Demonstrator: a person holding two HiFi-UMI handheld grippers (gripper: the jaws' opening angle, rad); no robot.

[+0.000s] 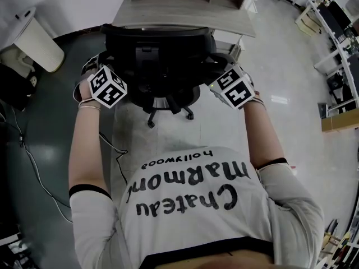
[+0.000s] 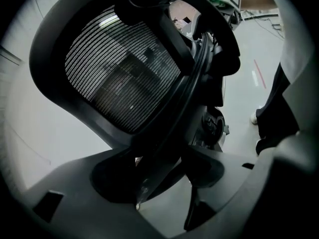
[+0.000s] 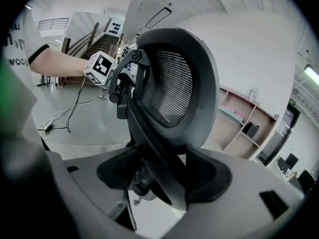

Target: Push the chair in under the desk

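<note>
At the far left a white bin (image 1: 40, 45) stands on the floor (image 1: 216, 130), well clear of the work. Next comes the left hand-held gripper (image 2: 167, 159), set on the left edge of the backrest (image 2: 124, 68): its jaws stand on either side of the black frame and appear to pinch it, the frame filling the gap between them. In the middle, the chair (image 1: 160, 66) faces the desk, the top of its mesh back lying right at the front edge of the tabletop (image 1: 185, 15). The seat is not visible from above and is likely already under the tabletop, while the castor base (image 1: 168, 108) shows on the floor just behind the back. To the right, the right hand-held gripper (image 3: 167, 158) sits on the opposite edge of the backrest with its jaws spread wide; the frame runs between them, but they do not look clamped on it. Judging by this, the push is nearly complete: at most a last small nudge remains, followed by letting go of the backrest and drawing both hands away.
</note>
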